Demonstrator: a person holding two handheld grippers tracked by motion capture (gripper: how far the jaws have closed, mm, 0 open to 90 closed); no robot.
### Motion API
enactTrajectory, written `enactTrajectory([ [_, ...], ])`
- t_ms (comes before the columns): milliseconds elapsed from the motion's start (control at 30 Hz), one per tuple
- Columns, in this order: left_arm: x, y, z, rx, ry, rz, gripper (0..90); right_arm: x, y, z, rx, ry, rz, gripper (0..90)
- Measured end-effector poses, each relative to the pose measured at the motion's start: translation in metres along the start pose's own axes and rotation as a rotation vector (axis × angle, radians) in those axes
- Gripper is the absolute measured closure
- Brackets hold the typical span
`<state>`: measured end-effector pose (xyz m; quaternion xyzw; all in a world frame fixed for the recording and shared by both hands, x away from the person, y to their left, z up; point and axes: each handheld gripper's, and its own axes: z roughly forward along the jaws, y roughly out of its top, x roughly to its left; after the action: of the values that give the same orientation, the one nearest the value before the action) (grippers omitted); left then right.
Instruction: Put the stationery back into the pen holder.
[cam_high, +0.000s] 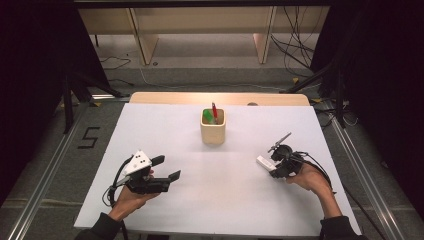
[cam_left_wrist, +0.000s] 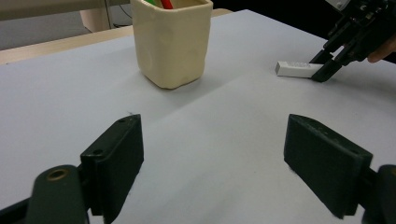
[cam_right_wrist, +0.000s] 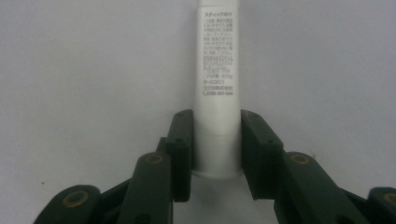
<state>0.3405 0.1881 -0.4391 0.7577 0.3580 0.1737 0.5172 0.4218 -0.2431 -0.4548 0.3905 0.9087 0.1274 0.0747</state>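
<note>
Glue stick (cam_right_wrist: 217, 88) lay flat on the white counter (cam_high: 165, 135), at the person's right side, well apart from the cup (cam_high: 213, 127) that stood near the counter's middle toward the far edge. The right claw (cam_right_wrist: 215, 149) straddled the stick's near end: in the right gripper view both black pads flanked the white tube, the left pad seemingly against it and the right pad touching or a hair off (the edge was too soft to be sure), so the claw pinched the stick's end while it rested on the counter. In the high view the right claw (cam_high: 274, 165) pointed down and toward the stick (cam_high: 264, 163), whose free end stuck out to the left, and the right hand (cam_high: 312, 178) held the tool from behind. The left gripper view caught the same grip from across the counter, the stick (cam_left_wrist: 296, 69) lying level with the right claw (cam_left_wrist: 327, 70) at its end. The left claw (cam_left_wrist: 212, 163) hovered low over bare counter with its jaws spread wide and nothing between them; in the high view the left claw (cam_high: 167, 170) sat at the person's left, aimed toward the middle. The cup (cam_left_wrist: 172, 42) held a red pen (cam_high: 214, 111) and something green (cam_high: 208, 116).
</note>
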Motion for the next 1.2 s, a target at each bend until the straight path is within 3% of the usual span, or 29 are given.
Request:
enactTrajectory([
  [333,0.000,0.000,0.000,0.000,0.002,0.001,19.8,0.003,0.000,-0.003,-0.027,-0.003,-0.020,67.6],
  [600,0.001,0.000,0.001,0.008,0.002,0.002,19.7,0.012,0.003,-0.018,-0.123,0.018,-0.057,67.5],
  [800,0.001,0.000,0.001,0.011,0.002,0.001,19.7,0.034,0.007,-0.031,-0.214,-0.003,-0.131,67.5],
  [967,0.001,0.000,0.001,0.015,0.004,0.001,19.7,0.047,0.010,-0.035,-0.275,-0.012,-0.160,67.4],
  [1200,0.002,0.000,0.002,0.022,0.003,-0.001,19.6,0.082,0.013,-0.038,-0.363,-0.061,-0.287,67.4],
])
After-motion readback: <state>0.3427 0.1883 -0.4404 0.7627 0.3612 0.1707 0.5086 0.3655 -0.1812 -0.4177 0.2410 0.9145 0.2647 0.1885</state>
